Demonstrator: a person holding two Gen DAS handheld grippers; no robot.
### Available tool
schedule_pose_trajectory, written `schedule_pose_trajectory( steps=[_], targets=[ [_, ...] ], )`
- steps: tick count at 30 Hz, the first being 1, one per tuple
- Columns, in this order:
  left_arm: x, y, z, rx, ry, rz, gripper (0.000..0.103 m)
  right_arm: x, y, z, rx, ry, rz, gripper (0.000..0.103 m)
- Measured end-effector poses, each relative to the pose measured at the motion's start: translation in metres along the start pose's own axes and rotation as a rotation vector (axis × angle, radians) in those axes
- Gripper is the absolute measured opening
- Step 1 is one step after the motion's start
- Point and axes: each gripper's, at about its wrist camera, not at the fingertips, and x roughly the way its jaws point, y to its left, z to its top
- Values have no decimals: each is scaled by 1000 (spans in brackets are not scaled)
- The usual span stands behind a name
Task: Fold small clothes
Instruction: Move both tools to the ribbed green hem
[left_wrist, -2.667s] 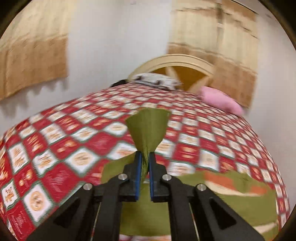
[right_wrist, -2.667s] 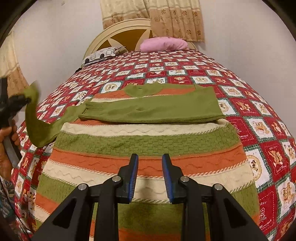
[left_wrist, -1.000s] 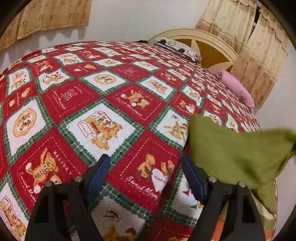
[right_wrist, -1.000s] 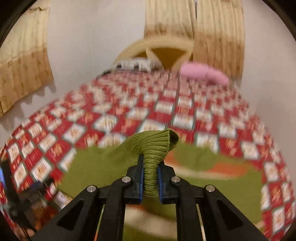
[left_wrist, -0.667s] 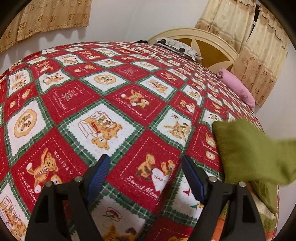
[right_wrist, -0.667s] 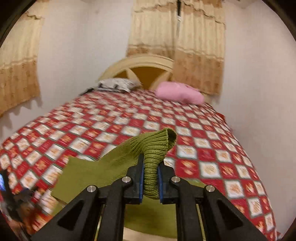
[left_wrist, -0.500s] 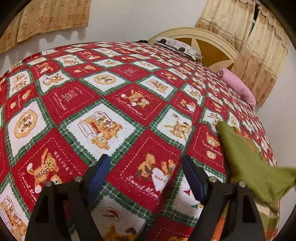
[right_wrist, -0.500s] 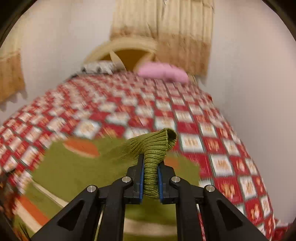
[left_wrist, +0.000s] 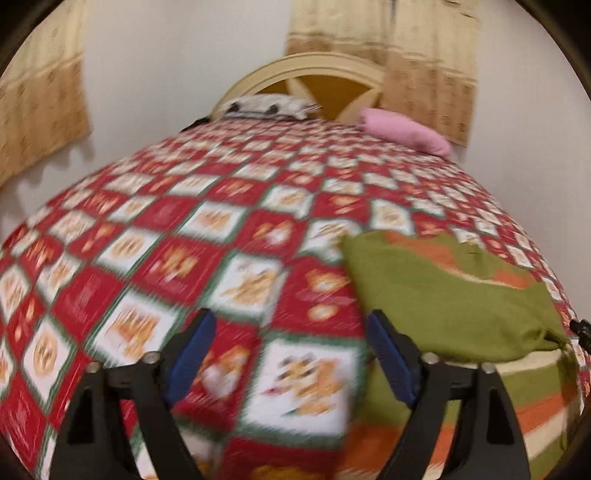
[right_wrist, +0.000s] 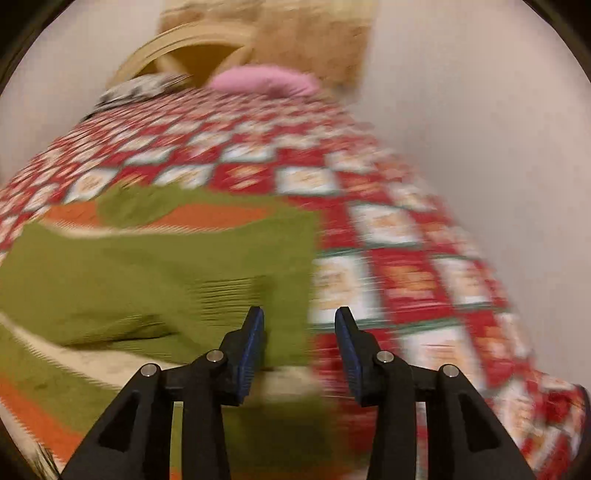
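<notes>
Right gripper (right_wrist: 299, 332) in the foreground, jaws just opened to a moderate gap and nothing pressed between the blue pads (right_wrist: 252, 341); half a second ago clamped on the ribbed green cuff, now let go. Cuff and sleeve (right_wrist: 155, 280) lying flat across the striped sweater (right_wrist: 55, 387), just left of the gripper's left finger, sleeve edge lined up near the sweater's right side. Beyond, orange and cream bands and the green collar (right_wrist: 133, 206), all blurred by motion.

Left gripper (left_wrist: 290, 354) spread wide, jaws just widened further, only the red patchwork bedspread (left_wrist: 166, 240) showing between its fingers. Seen from that side, folded green sleeve resting on the sweater at lower right, no longer hanging in the air as it did a moment ago. Second gripper's black tip barely visible at the far right edge.

Farther back, pink pillow (left_wrist: 404, 131) and a patterned grey-white pillow (left_wrist: 266, 105) at the arched cream headboard (left_wrist: 303, 74), tan curtains (left_wrist: 384, 44) against the white wall.
</notes>
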Motion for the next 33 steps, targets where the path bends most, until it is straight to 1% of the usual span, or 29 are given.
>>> schedule_pose_trajectory(
  steps=[1,2,3,5,6,7,8,10,11,13,15,16,17,18,20,23,24,25,26,28,29,31,33],
  targets=[
    [3,-9,6,12,-8,-6,91,-8,-4,0,9,-25,0,41],
    [7,-21,11,28,-13,-11,91,-15,-6,3,15,-47,30,41],
    [12,-30,15,36,-7,-10,91,-23,-3,5,9,-63,83,40],
    [24,-45,15,41,22,-10,91,-27,11,9,-29,-55,178,40],
    [34,-53,13,53,51,-13,91,-27,20,10,-47,-43,232,40],
    [42,-60,10,70,75,-1,91,-26,26,10,-59,-33,264,40],
    [53,-67,6,98,101,38,91,-21,37,9,-82,-18,303,40],
    [70,-72,-5,139,157,108,91,-11,52,4,-119,5,318,40],
    [77,-69,-10,141,190,116,92,1,59,-2,-147,44,326,40],
    [80,-59,-12,95,215,79,93,21,63,-14,-182,132,365,40],
    [84,-50,-10,64,235,81,101,17,54,-21,-233,103,390,40],
    [86,-47,-10,56,242,73,102,15,50,-23,-256,109,387,40],
    [88,-44,-11,41,251,55,102,14,46,-25,-274,107,371,40],
    [91,-41,-12,20,261,32,103,14,39,-30,-304,103,337,40],
    [94,-37,-13,-11,272,1,103,15,24,-34,-293,111,328,40],
    [92,-41,-13,-1,272,-6,103,19,-1,-32,-174,153,362,40],
    [89,-40,-12,3,275,-27,101,15,-12,-34,-125,163,369,40],
    [82,-38,-9,19,267,-45,98,11,-16,-33,-104,167,366,40],
    [75,-35,-7,34,250,-51,94,-3,-26,-35,-72,152,349,40],
    [43,-25,-7,73,164,-50,94,-34,-40,-43,-51,95,333,40],
    [21,-17,-9,87,120,-60,94,-51,-49,-49,-49,71,326,41],
    [-8,-3,-15,84,91,-109,94,-85,-65,-65,-52,39,310,42],
    [-42,16,-27,65,62,-163,98,-115,-82,-86,-56,31,304,42]
  ],
)
